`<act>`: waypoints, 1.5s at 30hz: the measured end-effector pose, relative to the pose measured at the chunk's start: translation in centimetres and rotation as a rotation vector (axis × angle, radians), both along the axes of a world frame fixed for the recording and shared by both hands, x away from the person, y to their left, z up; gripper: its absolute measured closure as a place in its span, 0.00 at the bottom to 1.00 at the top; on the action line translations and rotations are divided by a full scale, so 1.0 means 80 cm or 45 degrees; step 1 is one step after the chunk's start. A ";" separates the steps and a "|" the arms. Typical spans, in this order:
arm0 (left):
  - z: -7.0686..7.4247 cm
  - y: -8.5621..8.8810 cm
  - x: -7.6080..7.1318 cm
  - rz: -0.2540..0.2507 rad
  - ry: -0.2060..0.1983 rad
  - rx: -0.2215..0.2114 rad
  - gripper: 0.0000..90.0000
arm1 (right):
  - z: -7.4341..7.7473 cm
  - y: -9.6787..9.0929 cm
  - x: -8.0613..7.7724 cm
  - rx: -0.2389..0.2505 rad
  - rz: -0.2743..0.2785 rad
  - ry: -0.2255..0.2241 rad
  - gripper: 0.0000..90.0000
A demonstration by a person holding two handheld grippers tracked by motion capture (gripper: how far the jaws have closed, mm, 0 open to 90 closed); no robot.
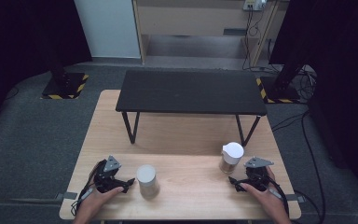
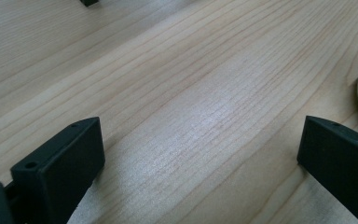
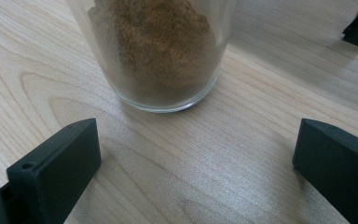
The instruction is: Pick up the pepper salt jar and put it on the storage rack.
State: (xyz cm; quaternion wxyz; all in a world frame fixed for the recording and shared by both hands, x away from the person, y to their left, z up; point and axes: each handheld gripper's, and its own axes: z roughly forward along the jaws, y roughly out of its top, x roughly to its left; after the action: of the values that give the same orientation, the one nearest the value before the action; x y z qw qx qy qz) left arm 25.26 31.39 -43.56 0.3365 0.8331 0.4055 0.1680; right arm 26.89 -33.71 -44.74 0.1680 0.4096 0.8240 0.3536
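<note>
Both our grippers rest on the table, jaws released and empty: the left gripper at 7 o'clock, the right gripper at 5 o'clock. The jar stands just beyond the right one; the cup just beside the left. Closing off-centre could tip the jar and spill it. The right gripper view reveals brown powder inside, which the high view leaves unclear.
</note>
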 end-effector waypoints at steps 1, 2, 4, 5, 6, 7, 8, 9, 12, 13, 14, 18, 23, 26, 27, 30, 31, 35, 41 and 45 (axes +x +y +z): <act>0.000 0.000 -0.001 0.003 0.000 0.000 0.00 | 0.000 0.000 0.000 0.000 0.000 0.000 0.02; 0.000 0.000 -0.001 0.005 0.000 -0.001 0.00 | 0.000 0.000 0.000 0.000 0.000 0.000 0.02; 0.000 0.000 -0.001 0.005 0.000 -0.001 0.00 | 0.000 0.000 0.000 0.000 0.000 0.000 0.02; 0.000 0.000 -0.001 0.005 0.000 -0.001 0.00 | 0.000 0.000 0.000 0.000 0.000 0.000 0.02; 0.000 0.000 -0.001 0.005 0.000 -0.001 0.00 | 0.000 0.000 0.000 0.000 0.000 0.000 0.02; 0.000 0.000 -0.001 0.005 0.000 -0.001 0.00 | 0.000 0.000 0.000 0.001 0.000 0.001 0.02; 0.000 0.000 -0.001 0.005 0.000 -0.001 0.00 | 0.000 0.000 0.000 0.001 0.000 0.001 0.02; 0.000 0.000 -0.001 0.005 0.000 -0.001 0.00 | 0.000 0.000 0.000 0.001 0.000 0.001 0.02; 0.000 0.000 -0.001 0.004 0.001 -0.001 0.00 | 0.000 0.000 0.000 0.001 0.000 0.001 0.02; 0.000 0.000 -0.001 0.004 0.000 -0.001 0.00 | 0.000 0.000 0.000 0.001 0.000 0.001 0.02; 0.000 0.000 -0.001 0.005 0.000 -0.001 0.00 | 0.000 0.000 0.000 0.001 0.000 0.001 0.02; 0.000 0.000 -0.001 0.005 0.000 -0.001 0.00 | 0.000 0.000 0.000 0.001 -0.001 0.002 0.02; 0.000 0.000 -0.002 0.001 -0.001 -0.003 0.00 | 0.000 0.000 0.000 0.001 -0.001 0.001 0.02; 0.000 0.001 -0.003 -0.017 -0.007 -0.001 0.01 | 0.000 0.000 0.000 0.001 -0.001 0.001 0.02; 0.000 0.000 -0.004 -0.023 -0.011 0.000 0.01 | 0.000 0.000 0.000 0.002 -0.002 0.001 0.02; 0.004 0.000 -0.009 -0.039 -0.037 0.005 0.02 | 0.000 0.000 0.000 0.003 -0.002 0.002 0.02; 0.005 0.001 -0.011 -0.041 -0.043 -0.002 0.02 | 0.000 0.000 0.000 0.003 -0.002 0.002 0.02; 0.011 0.005 -0.016 -0.067 -0.055 -0.016 0.02 | 0.000 0.000 0.000 0.002 -0.001 0.002 0.02; 0.021 0.010 -0.027 -0.127 -0.072 -0.022 0.03 | 0.000 0.000 0.000 0.002 -0.002 0.002 0.02; 0.026 0.013 -0.031 -0.176 -0.074 -0.029 0.03 | 0.000 0.000 0.000 0.003 -0.002 0.002 0.02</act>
State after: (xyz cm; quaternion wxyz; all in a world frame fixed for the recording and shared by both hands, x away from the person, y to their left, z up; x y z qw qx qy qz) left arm 22.78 32.44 -41.46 0.3682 0.8502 0.3389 0.1637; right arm 26.90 -33.71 -44.74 0.1670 0.4109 0.8233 0.3541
